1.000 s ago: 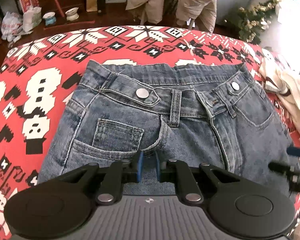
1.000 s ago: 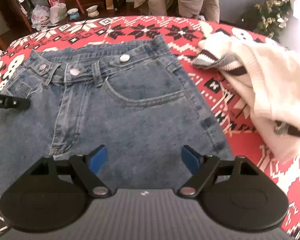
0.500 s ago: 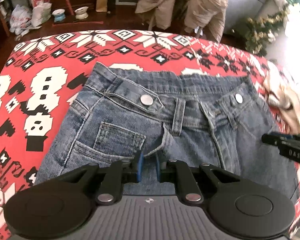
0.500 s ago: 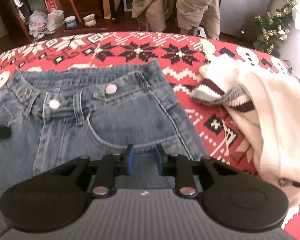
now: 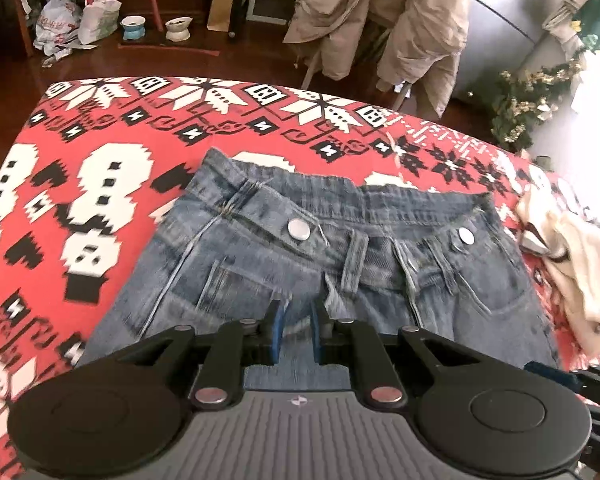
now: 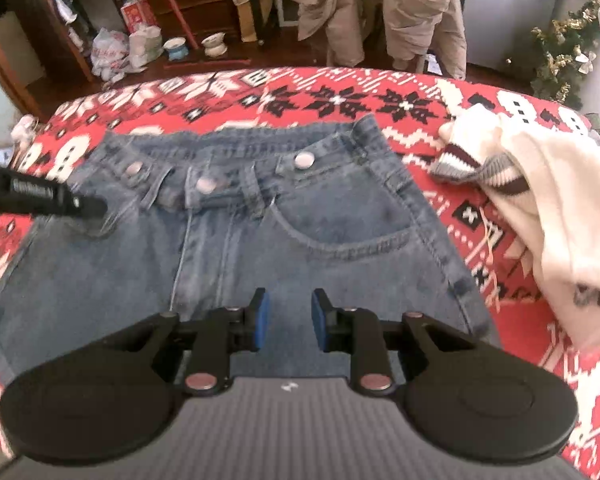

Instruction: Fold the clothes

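Blue jeans (image 5: pixel 384 280) lie flat, waistband away from me, on a red patterned cloth (image 5: pixel 80 184). They also show in the right wrist view (image 6: pixel 340 220). My left gripper (image 5: pixel 297 334) is shut on a fold of denim near the left front pocket. My right gripper (image 6: pixel 287 318) has its blue pads close together over the denim below the right pocket; I cannot tell whether they pinch cloth. The left gripper's finger (image 6: pixel 44 196) shows at the left of the right wrist view.
A cream knitted sweater (image 6: pixel 548 196) lies crumpled on the cloth to the right of the jeans, also seen in the left wrist view (image 5: pixel 572 256). Beige garments (image 5: pixel 384 20) hang on a chair beyond the far edge. Bags and bowls (image 5: pixel 132 26) sit on the floor.
Both grippers have pulled back toward me and the jeans have slid with them. The right gripper, wide open a second ago, has closed to a narrow gap.
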`<state>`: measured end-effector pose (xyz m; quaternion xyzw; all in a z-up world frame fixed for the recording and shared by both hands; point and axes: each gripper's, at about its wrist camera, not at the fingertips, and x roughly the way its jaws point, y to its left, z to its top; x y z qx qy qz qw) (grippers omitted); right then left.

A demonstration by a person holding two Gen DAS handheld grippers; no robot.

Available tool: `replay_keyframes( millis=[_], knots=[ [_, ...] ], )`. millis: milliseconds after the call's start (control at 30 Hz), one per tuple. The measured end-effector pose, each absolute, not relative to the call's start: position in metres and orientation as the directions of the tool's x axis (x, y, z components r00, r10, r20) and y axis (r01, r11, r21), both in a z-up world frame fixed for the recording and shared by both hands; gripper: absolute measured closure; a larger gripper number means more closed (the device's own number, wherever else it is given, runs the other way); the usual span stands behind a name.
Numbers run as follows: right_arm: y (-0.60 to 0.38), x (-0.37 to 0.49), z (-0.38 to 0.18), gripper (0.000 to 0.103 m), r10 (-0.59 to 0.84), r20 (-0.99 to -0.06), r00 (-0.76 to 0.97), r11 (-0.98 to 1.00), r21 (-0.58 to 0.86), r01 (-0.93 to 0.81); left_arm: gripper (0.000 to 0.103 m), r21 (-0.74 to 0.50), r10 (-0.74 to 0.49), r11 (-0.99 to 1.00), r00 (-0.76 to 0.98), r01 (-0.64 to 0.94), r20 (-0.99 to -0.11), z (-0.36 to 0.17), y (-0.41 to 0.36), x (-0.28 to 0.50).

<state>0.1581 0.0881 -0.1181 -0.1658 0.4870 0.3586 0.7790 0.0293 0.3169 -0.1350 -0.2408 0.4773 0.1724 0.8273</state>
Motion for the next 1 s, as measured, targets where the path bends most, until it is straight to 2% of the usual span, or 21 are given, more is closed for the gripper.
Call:
replay_keyframes(
  millis=[167, 333, 433, 633, 767, 1000],
  knots=[
    [0.066, 0.125, -0.120, 0.076, 0.362, -0.908, 0.211, 0.655, 0.087, -0.750, 0.090, -0.242, -0.006, 0.835, 0.433, -0.493, -0.902, -0.141, 0.297, -0.016],
    [0.045, 0.102, -0.135, 0.076, 0.289, -0.942, 0.170, 0.641, 0.059, -0.765, 0.090, -0.194, -0.013, 0.829, 0.328, -0.525, -0.945, -0.165, 0.280, -0.065],
    [0.032, 0.094, -0.141, 0.076, 0.258, -0.955, 0.146, 0.652, 0.061, -0.756, 0.090, -0.190, -0.002, 0.815, 0.325, -0.548, -0.946, -0.166, 0.276, -0.085],
    [0.032, 0.092, -0.136, 0.076, 0.263, -0.950, 0.167, 0.626, 0.036, -0.779, 0.090, -0.201, 0.016, 0.782, 0.342, -0.590, -0.939, -0.160, 0.288, -0.079],
    [0.046, 0.111, -0.126, 0.075, 0.304, -0.929, 0.212, 0.625, 0.026, -0.780, 0.090, -0.148, 0.099, 0.788, 0.360, -0.597, -0.928, -0.150, 0.305, -0.057],
    [0.061, 0.145, -0.120, 0.072, 0.316, -0.915, 0.252, 0.648, 0.015, -0.761, 0.090, -0.113, 0.136, 0.727, 0.304, -0.677, -0.943, -0.153, 0.341, -0.072]
  ],
)
